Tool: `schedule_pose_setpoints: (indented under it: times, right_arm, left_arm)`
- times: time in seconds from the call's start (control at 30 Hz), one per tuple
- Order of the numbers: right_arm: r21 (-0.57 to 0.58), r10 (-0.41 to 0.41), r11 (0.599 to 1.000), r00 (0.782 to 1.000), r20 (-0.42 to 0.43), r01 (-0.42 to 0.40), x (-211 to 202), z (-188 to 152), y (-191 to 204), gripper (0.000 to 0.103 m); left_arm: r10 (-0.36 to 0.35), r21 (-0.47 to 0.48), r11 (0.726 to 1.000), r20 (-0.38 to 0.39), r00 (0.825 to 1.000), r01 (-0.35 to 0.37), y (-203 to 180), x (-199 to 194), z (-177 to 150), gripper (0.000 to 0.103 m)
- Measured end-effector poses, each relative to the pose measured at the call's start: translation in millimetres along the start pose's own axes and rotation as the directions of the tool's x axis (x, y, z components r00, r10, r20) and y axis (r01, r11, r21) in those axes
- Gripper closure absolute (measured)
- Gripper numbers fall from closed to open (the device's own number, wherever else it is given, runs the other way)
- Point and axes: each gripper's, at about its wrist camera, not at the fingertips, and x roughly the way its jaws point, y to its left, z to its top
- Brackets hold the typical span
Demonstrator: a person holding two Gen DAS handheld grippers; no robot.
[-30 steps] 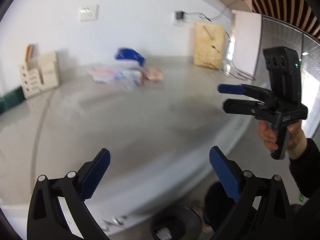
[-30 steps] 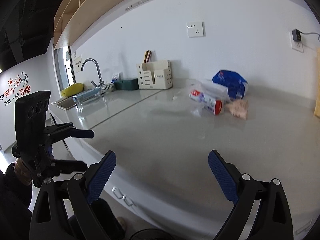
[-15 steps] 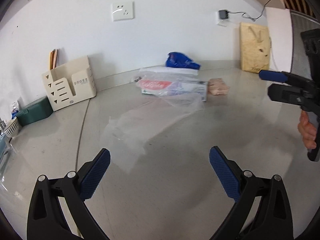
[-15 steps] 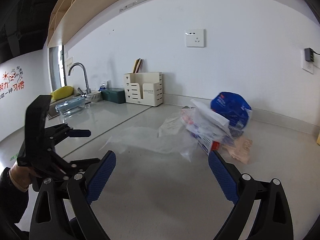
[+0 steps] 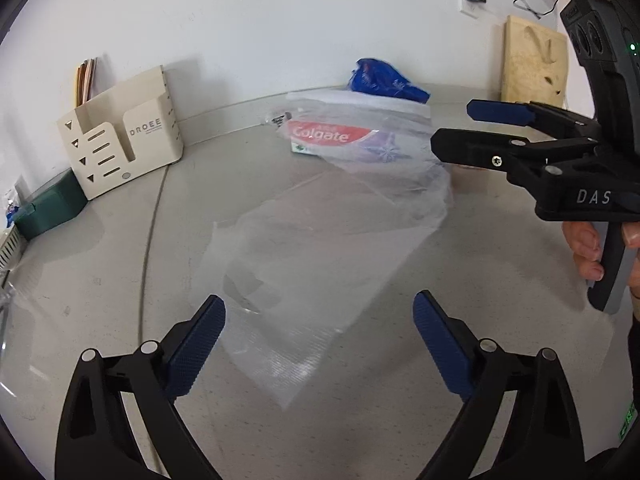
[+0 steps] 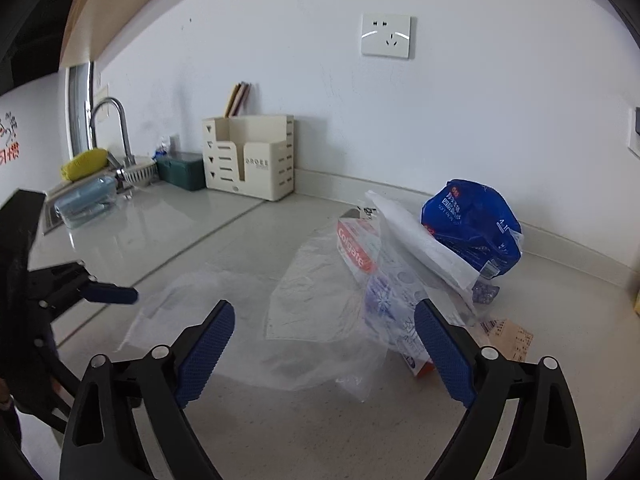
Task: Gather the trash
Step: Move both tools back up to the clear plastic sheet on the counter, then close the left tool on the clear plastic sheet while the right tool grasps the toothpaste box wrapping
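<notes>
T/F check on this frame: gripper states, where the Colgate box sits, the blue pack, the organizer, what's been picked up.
1. Both grippers are open and empty. True: the left gripper and right gripper hold nothing.
2. The Colgate box stands upright against the wall. False: it lies flat on the countertop, partly under clear plastic bags.
3. The blue tissue pack lies behind the box, nearer the wall. True.
4. The cream organizer lies tipped over. False: it stands upright by the wall.
5. A crumpled receipt is clamped in the right gripper. False: it lies on the countertop.
</notes>
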Motion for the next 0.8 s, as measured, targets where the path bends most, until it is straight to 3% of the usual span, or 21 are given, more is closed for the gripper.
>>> schedule_pose_setpoints:
  times: [0.07, 0.2, 0.27, 0.37, 0.43, 0.5, 0.67, 0.8]
  right_arm:
    - [0.000, -0.005, 1.000, 0.999, -0.033, 0.005, 10, 1, -4, 0.017]
    - [0.050, 0.026, 0.999, 0.996, -0.088, -0.021, 29, 3, -15, 0.027]
    - [0.063, 0.033, 0.998, 0.992, -0.121, -0.026, 39, 2, -19, 0.035]
    - [0.060, 0.045, 0.998, 0.989, -0.144, -0.036, 49, 1, -21, 0.042]
    - [0.068, 0.034, 0.997, 0.987, -0.159, -0.024, 54, 0, -23, 0.050]
    - [0.068, 0.034, 0.997, 0.984, -0.173, -0.023, 57, 0, -23, 0.057]
    - [0.063, 0.053, 0.997, 0.979, -0.196, -0.042, 63, 0, -23, 0.088]
    - [0.090, 0.068, 0.995, 0.975, -0.210, -0.050, 66, -2, -26, 0.097]
  left_arm:
    - [0.017, 0.014, 1.000, -0.019, 1.000, -0.017, 1, 5, 5, 0.009]
    - [0.004, 0.006, 1.000, -0.056, 0.998, -0.003, 3, 15, 12, 0.029]
    - [0.008, 0.000, 1.000, -0.079, 0.997, -0.008, 3, 21, 12, 0.032]
    - [-0.003, -0.010, 1.000, -0.095, 0.995, 0.002, 4, 26, 11, 0.052]
    - [-0.017, -0.024, 1.000, -0.102, 0.995, 0.014, 6, 27, 11, 0.074]
    - [-0.024, -0.029, 0.999, -0.101, 0.995, 0.021, 9, 27, 10, 0.085]
    - [-0.051, -0.059, 0.997, -0.054, 0.997, 0.048, 14, 16, 10, 0.091]
    - [-0.072, -0.066, 0.995, -0.018, 0.997, 0.071, 16, 6, 9, 0.092]
